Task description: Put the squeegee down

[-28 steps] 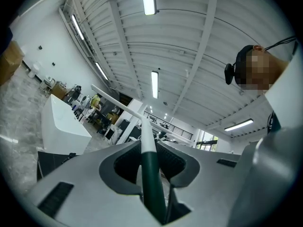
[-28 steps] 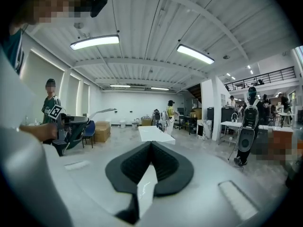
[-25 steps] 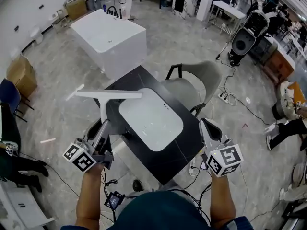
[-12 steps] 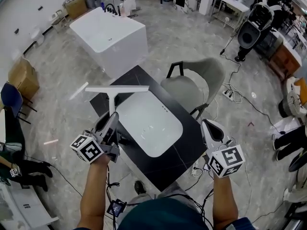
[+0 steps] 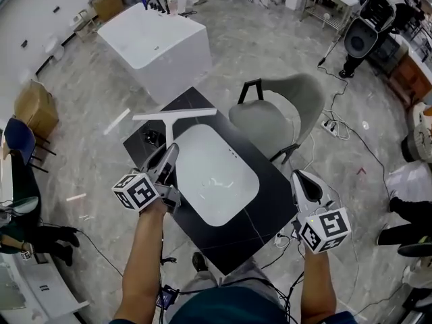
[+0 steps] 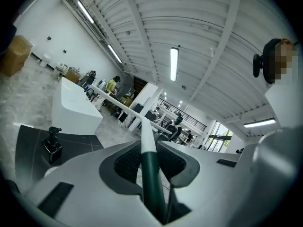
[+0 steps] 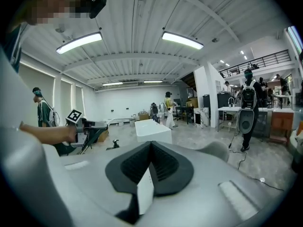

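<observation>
Moved in from 9 o'clock and lower than a second ago: squeegee [image 5: 169, 123], blade now over table [image 5: 270, 204] at 11 o'clock of basin [image 5: 216, 174]. Left gripper [image 5: 169, 155] clamped on handle. Right gripper [image 5: 302, 178] closed, idle at 4 o'clock. Probably near release.

Item one, the left gripper [image 5: 169, 155]: a light grey moulded shell tapering to two jaws, each lined with black ribbed pads [image 6: 127, 163]. Its rear end carries a white cube [image 5: 138, 191] printed with black square markers on the visible faces. Item two, the right gripper [image 5: 302, 178]: the same grey shell, the same ribbed black lining [image 7: 163, 167], and a matching marker cube [image 5: 325, 229]. The person wears a dark teal top [image 5: 223, 308], and both forearms are uncovered.
</observation>
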Action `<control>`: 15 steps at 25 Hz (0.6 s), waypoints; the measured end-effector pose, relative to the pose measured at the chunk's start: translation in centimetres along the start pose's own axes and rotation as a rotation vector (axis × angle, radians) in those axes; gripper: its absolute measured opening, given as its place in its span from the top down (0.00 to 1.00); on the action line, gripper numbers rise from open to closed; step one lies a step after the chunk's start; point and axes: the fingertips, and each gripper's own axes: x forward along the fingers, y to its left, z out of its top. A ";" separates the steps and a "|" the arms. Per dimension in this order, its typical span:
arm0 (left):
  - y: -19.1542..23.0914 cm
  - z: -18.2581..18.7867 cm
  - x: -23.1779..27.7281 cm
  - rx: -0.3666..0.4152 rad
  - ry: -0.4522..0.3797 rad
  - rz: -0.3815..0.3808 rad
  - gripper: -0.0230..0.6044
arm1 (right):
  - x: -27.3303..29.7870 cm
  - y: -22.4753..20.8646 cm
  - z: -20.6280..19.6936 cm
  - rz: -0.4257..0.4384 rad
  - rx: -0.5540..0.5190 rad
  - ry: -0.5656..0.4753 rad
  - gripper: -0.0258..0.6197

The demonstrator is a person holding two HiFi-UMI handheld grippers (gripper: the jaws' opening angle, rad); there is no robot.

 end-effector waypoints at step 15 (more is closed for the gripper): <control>7.5 -4.9 9.8 -0.080 0.067 0.155 0.80 | 5.7 -5.7 -1.9 -0.001 -0.012 0.002 0.95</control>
